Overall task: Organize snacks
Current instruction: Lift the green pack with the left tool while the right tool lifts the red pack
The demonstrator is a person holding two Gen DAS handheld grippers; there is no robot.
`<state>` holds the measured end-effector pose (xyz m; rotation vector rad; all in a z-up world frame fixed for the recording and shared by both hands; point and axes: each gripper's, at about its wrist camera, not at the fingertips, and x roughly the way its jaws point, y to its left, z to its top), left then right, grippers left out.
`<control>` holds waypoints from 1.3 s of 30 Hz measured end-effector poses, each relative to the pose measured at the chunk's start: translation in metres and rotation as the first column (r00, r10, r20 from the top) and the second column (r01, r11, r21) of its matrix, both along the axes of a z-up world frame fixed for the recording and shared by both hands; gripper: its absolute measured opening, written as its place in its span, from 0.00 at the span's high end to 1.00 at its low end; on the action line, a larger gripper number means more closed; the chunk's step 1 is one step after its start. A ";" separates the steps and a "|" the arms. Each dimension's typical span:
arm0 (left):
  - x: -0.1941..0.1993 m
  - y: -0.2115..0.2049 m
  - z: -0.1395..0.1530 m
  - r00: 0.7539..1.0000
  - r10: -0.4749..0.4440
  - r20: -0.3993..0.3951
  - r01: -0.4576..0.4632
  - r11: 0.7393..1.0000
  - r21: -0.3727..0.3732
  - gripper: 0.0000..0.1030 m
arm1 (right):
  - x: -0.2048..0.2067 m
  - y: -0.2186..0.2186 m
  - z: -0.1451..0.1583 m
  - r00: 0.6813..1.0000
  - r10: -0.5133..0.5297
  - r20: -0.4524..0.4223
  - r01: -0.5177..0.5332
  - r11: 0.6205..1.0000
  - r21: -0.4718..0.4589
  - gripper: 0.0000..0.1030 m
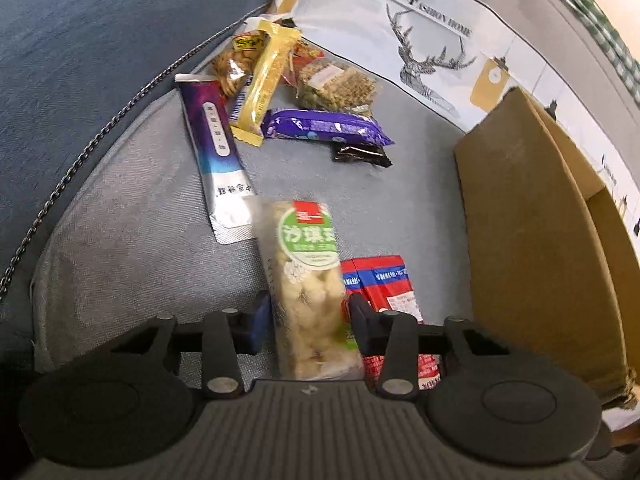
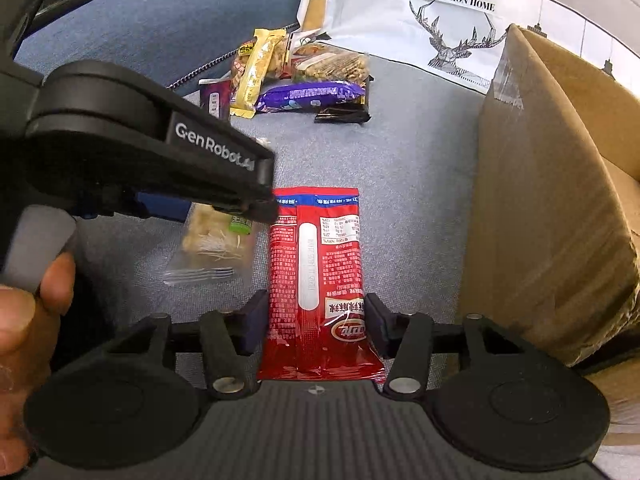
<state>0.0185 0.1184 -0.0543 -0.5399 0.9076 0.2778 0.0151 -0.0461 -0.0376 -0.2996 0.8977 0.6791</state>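
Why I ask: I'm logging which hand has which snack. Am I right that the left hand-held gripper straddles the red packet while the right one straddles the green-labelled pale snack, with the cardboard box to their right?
Not quite: it is swapped. In the left wrist view the left hand-held gripper straddles the green-labelled pale snack; in the right wrist view the right hand-held gripper straddles the red packet. The cardboard box is indeed on their right.

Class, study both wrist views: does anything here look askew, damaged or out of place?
Nothing is spilled or torn. The far snacks are a jumble: the yellow bar lies slanted across other packets beside the purple packet. The cardboard box shows crinkled tape at its corner.
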 end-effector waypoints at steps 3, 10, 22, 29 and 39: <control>-0.004 0.004 0.004 1.000 0.019 0.024 -0.019 1.000 -0.015 0.59 | -0.002 -0.001 0.001 1.000 -0.007 0.011 0.007 1.000 0.000 0.53; -0.008 0.011 0.006 0.998 -0.006 0.068 0.016 0.990 -0.140 0.61 | -0.005 -0.007 0.010 0.999 -0.046 0.025 0.045 0.998 0.038 0.54; -0.002 0.000 -0.005 0.999 -0.043 0.018 0.045 0.993 -0.113 0.57 | -0.004 -0.003 0.000 0.999 -0.036 0.007 0.036 0.999 -0.002 0.52; -0.002 -0.006 -0.003 0.998 -0.059 0.026 0.060 0.997 -0.057 0.61 | -0.004 -0.003 0.001 0.999 -0.041 0.014 0.041 0.999 -0.003 0.53; -0.028 0.020 0.017 0.980 0.032 0.199 0.016 0.972 -0.234 0.61 | -0.017 -0.008 0.019 0.991 -0.073 0.112 0.068 0.996 0.054 0.55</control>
